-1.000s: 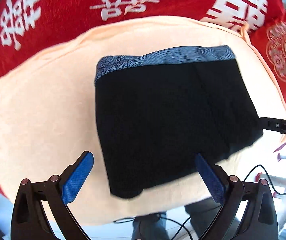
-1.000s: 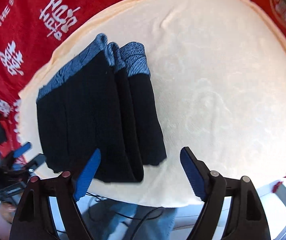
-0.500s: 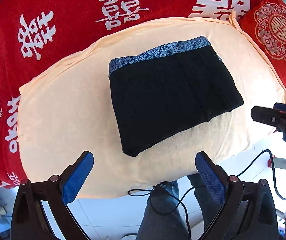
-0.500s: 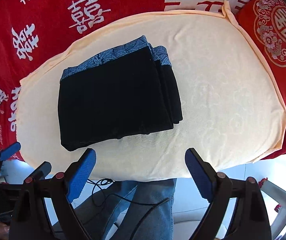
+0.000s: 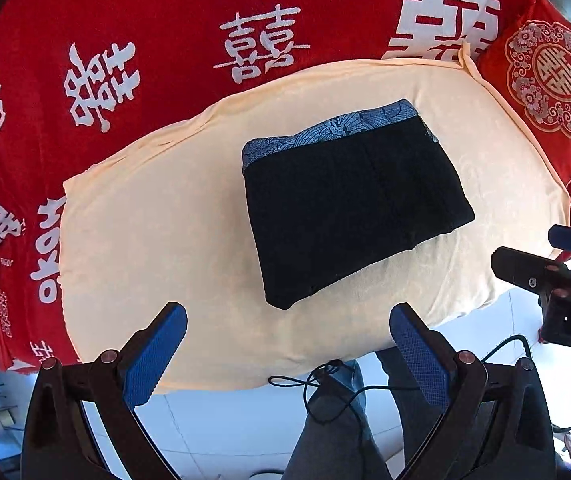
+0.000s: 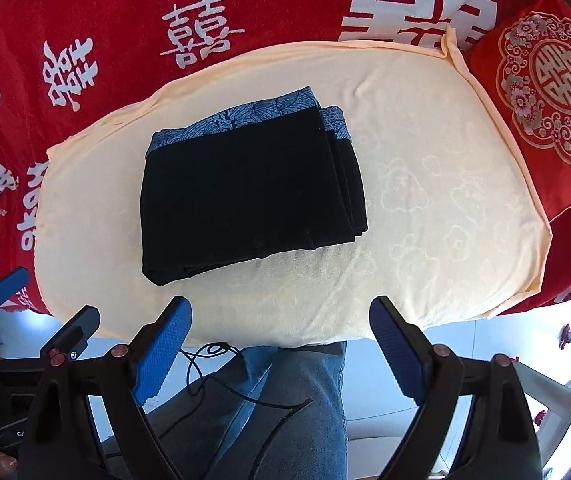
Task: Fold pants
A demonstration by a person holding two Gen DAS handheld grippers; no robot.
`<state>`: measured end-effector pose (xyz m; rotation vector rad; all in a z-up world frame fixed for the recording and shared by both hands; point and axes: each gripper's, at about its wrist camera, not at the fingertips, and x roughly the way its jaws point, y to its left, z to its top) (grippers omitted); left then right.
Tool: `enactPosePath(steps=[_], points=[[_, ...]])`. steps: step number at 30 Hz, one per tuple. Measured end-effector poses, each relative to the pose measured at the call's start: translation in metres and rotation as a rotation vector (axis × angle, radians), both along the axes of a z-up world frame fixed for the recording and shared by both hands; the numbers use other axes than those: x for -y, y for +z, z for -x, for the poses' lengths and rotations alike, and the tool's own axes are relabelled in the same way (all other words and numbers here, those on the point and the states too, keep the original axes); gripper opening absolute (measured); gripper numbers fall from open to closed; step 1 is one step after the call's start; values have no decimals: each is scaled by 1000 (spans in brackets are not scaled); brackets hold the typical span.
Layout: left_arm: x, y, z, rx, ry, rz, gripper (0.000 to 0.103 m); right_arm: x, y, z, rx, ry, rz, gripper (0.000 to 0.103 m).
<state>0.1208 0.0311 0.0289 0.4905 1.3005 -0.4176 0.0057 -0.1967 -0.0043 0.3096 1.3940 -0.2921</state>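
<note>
The black pants (image 5: 349, 204) (image 6: 245, 192) with a blue patterned waistband lie folded into a compact stack on a cream cloth (image 5: 157, 240) (image 6: 437, 200). My left gripper (image 5: 287, 320) hangs open well above the cloth's near edge, nothing between its blue pads. High over the same edge, my right gripper (image 6: 281, 316) stands wide open and empty too. Each gripper shows at the side of the other's view: the right gripper (image 5: 557, 272), the left gripper (image 6: 37, 316). Neither touches the pants.
A red cover (image 5: 165, 40) with white characters lies under the cloth. A red embroidered cushion (image 6: 545, 88) sits at the far right. Below the near edge I see a person's jeans (image 6: 297, 400), black cables (image 5: 325, 384) and pale floor.
Both grippers have risen and drawn back from the folded pants, which look smaller and farther off now. The pants have stayed in place. Both sets of jaws stayed open.
</note>
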Motion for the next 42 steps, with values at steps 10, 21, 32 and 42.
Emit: enactPosePath(steps=[10,21,32,42], points=[[0,5,-3,8,1,9,102,-7,11,-6,8,20,13,92],[0,4,-4,-6,4,21,102,-6,12,-3,-1,6,24,92],[-2,7,1,12,19,16,102,-8,17,-2,14,22,32,92],[-5,4,2,5,39,8,102,-12,17,-2,9,51,53,92]])
